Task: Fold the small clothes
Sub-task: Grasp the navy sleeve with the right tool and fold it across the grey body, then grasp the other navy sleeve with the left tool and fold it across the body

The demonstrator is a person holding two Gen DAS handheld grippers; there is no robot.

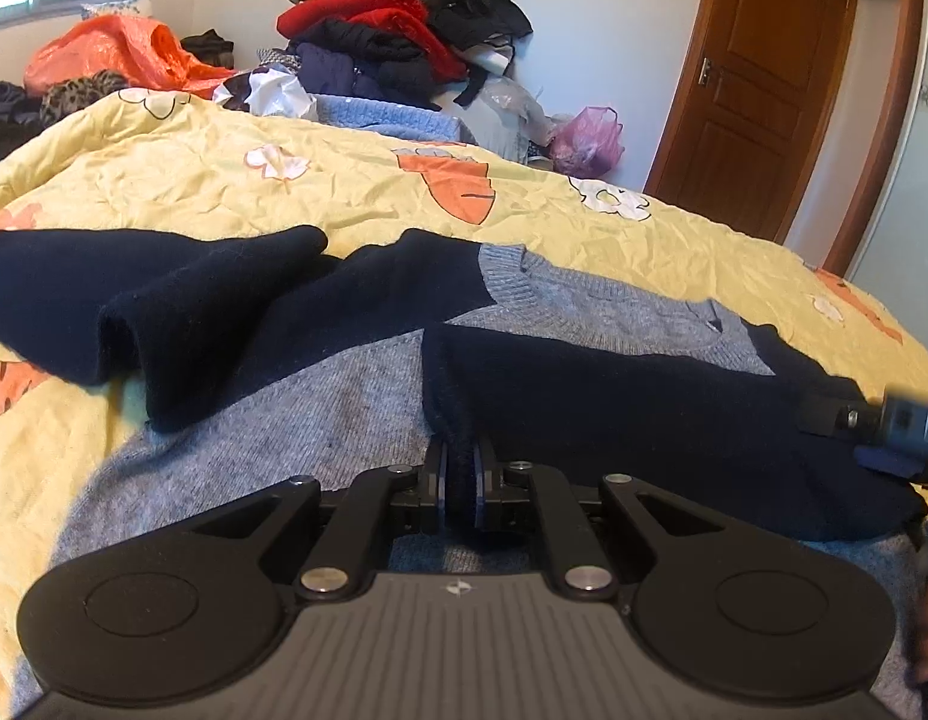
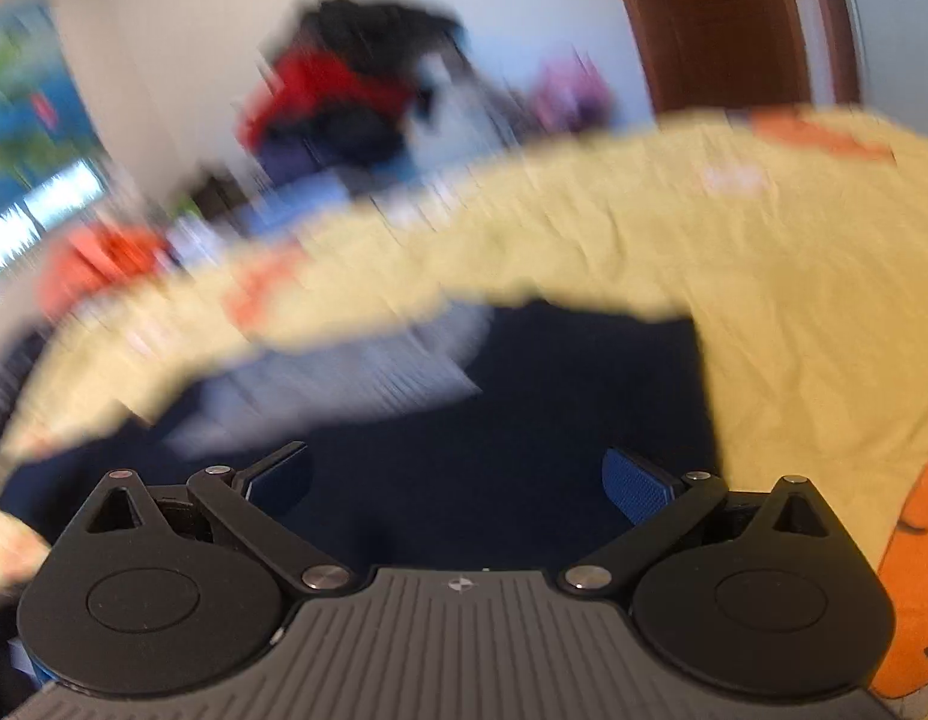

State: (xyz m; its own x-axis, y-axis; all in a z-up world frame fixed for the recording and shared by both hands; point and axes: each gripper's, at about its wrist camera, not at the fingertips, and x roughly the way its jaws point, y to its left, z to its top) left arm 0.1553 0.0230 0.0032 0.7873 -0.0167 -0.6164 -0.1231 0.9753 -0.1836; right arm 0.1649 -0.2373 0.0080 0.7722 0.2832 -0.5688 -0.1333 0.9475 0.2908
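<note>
A grey knit sweater (image 1: 356, 384) with navy sleeves lies spread on the yellow quilt (image 1: 164, 180). Its right navy sleeve (image 1: 644, 420) is folded across the grey body. My left gripper (image 1: 460, 480) is shut on that sleeve's cuff end, low over the sweater. The other navy sleeve (image 1: 182, 306) lies bunched to the left. In the blurred right wrist view my right gripper (image 2: 458, 480) stands open above navy cloth (image 2: 524, 420), nothing between its blue pads (image 2: 638, 483). Part of the right gripper (image 1: 902, 426) shows at the right edge of the left wrist view.
A heap of red, black and blue clothes (image 1: 404, 30) and an orange plastic bag (image 1: 122, 54) sit beyond the bed's far side. A pink bag (image 1: 587, 141) lies by the wall. A brown wooden door (image 1: 758, 72) stands at the right.
</note>
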